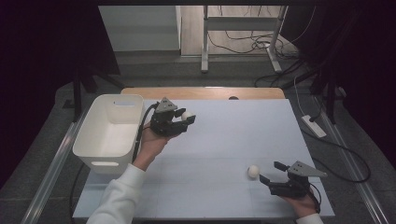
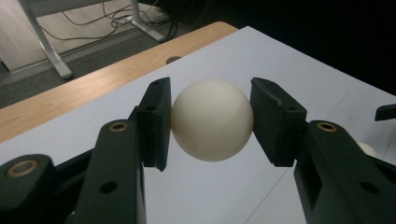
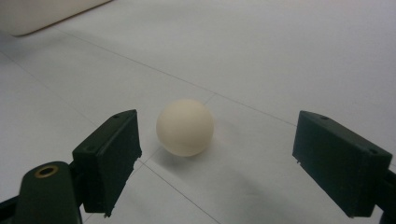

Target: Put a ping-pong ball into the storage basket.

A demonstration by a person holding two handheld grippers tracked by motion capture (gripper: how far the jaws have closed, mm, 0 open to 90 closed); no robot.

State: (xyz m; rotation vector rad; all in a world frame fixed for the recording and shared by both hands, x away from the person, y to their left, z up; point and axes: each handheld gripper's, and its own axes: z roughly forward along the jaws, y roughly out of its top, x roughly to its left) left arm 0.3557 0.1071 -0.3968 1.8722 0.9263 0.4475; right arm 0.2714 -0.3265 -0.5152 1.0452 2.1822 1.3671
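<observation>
A white ball (image 2: 212,119) is being held clamped in the left gripper (image 1: 183,117) above the table (image 1: 224,140), beside the bin (image 1: 112,128). A second ball (image 3: 185,126) is being lined up on the table between the right gripper's (image 1: 273,171) wide-apart jaws. For a clean drop, the held ball is best carried fully over the bin rim before release.

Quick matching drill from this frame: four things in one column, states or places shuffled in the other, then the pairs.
1. left gripper
2. right gripper
3. white bin
4. ball on the table

a. at the table's left edge
b. lying loose just ahead of open jaws
c. jaws wide apart, nothing gripped
d. clamped on a cream ball

Pairs: 1-d, 2-c, 3-a, 4-b
</observation>
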